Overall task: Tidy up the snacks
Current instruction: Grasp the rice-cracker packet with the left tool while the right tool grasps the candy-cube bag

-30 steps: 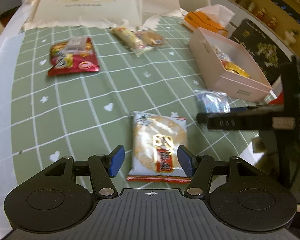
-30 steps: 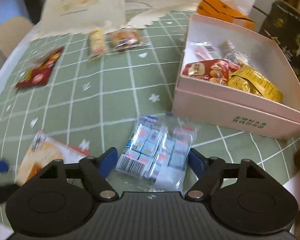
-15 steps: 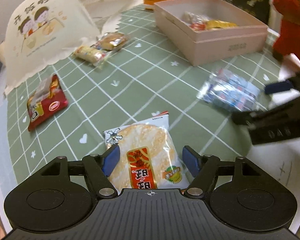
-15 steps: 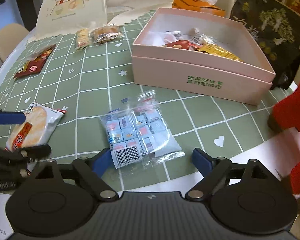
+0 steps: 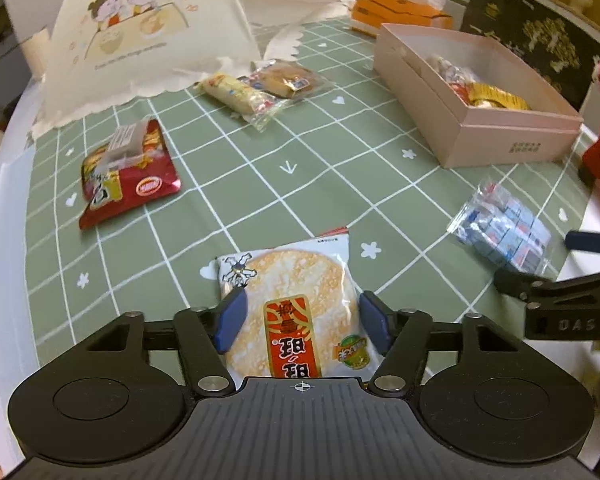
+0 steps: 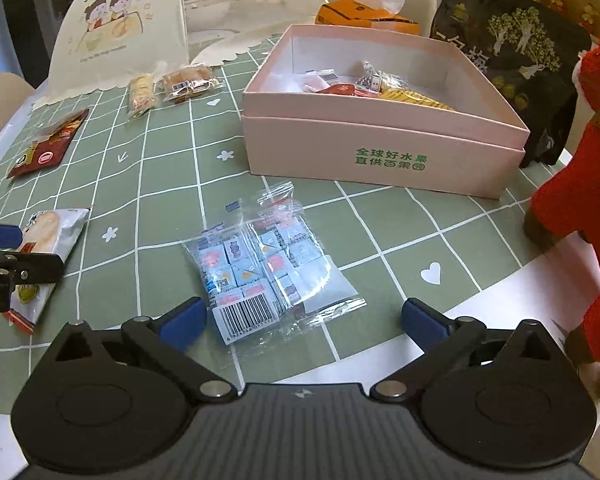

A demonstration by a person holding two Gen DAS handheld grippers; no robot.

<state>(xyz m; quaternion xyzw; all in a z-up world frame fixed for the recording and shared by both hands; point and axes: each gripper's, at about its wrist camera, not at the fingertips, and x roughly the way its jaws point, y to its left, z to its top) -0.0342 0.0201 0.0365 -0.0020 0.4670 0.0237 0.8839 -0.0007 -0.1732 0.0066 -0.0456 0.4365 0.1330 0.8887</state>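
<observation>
Left gripper (image 5: 300, 318) just narrowed, blue pads flanking round rice-cracker packet (image 5: 290, 300), right gripper (image 6: 302, 320) just widened, spread around clear bag of small blue candies (image 6: 262, 270), pink cardboard box (image 6: 380, 148) beyond

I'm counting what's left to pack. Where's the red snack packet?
The red snack packet lies flat on the green cloth, far left in both wrist views, below the cartoon food cover and left of the two clear-wrapped cakes.

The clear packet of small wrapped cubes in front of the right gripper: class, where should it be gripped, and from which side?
Grip the clear packet across its thick middle, coming down from above. It lies flat on the tablecloth, and its crinkly edges are thin. The right gripper, jaws just opened wide, already straddles its near end.
</observation>
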